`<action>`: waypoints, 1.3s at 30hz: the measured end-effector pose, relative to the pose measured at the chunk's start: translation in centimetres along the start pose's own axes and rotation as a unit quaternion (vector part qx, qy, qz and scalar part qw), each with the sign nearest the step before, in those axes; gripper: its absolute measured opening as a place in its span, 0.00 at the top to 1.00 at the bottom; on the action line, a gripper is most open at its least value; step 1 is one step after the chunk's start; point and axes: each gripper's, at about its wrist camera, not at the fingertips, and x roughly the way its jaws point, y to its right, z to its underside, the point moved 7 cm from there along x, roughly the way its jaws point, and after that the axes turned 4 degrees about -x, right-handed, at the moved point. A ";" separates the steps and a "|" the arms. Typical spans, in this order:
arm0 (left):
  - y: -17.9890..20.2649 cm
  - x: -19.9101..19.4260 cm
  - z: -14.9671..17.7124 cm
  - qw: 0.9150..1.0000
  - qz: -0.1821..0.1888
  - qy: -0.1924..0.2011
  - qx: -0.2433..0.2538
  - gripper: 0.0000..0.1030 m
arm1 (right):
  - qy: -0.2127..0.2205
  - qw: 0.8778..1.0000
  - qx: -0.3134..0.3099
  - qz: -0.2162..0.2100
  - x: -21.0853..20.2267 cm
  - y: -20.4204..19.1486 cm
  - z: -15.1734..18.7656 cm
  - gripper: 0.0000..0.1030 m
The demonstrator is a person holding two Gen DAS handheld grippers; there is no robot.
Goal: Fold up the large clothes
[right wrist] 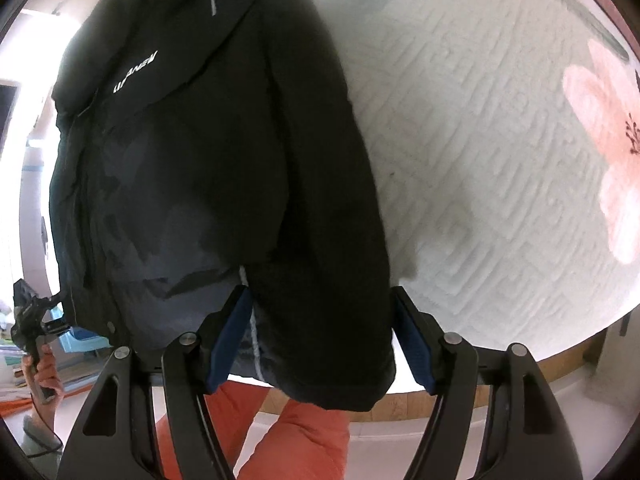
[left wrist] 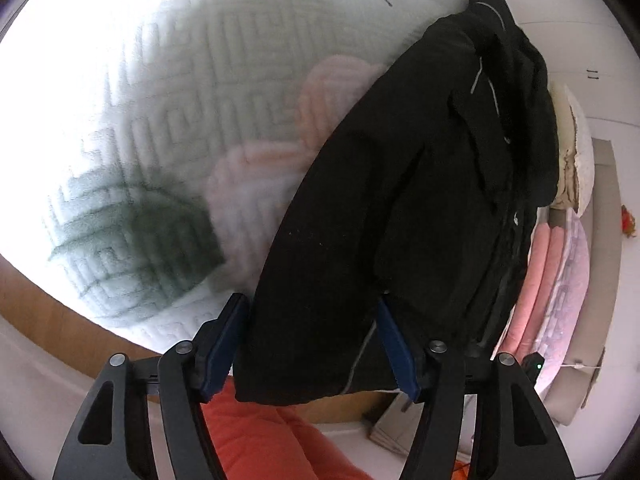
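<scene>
Both claws, left (left wrist: 314,344) and right (right wrist: 320,338), clamp thick jacket (left wrist: 400,200) hem (black).

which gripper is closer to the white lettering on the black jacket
Right. The right gripper straddles the black jacket hem on the side bearing the white lettering. The left gripper straddles the hem on the other side, where no lettering shows.

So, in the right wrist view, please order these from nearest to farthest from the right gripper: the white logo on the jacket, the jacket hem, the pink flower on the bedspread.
1. Jacket hem: between the fingers of the right gripper.
2. White logo: higher up the jacket, upper left.
3. Pink flower: on the bedspread, far right, behind the jacket.
</scene>
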 end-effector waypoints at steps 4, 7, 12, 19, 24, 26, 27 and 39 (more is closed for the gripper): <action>-0.1 0.0 0.5 1.000 0.003 0.002 0.002 0.35 | -0.006 1.000 -0.007 -0.007 -0.3 0.5 0.7 0.28; -0.7 -0.3 0.3 1.000 0.001 -0.001 0.009 0.35 | -0.009 1.000 -0.001 -0.019 -0.3 1.0 0.8 0.28; 0.6 -0.6 -0.2 0.999 -0.013 0.019 0.049 0.89 | -0.008 0.999 -0.051 0.001 -0.5 -0.6 1.0 0.67; 5.2 -4.3 -0.3 0.995 0.038 0.055 0.071 0.92 | 0.019 0.997 -0.079 0.003 -3.7 -2.4 0.0 0.84; 9.8 -8.8 -2.8 0.987 0.094 0.094 0.086 0.92 | 0.057 0.995 -0.077 -0.010 -8.2 -3.7 -1.3 0.87; 12.6 -11.3 -4.3 0.980 0.131 0.118 0.094 0.92 | 0.090 0.994 -0.060 -0.030 -11.5 -4.4 -3.3 0.87; 14.0 -12.5 -5.2 0.976 0.145 0.131 0.100 0.92 | 0.108 0.992 -0.057 -0.036 -13.4 -4.6 -4.5 0.87; 31.5 -14.1 -26.0 0.947 0.172 0.200 0.182 0.90 | 0.245 0.965 -0.076 -0.047 -23.3 -12.9 -28.6 0.88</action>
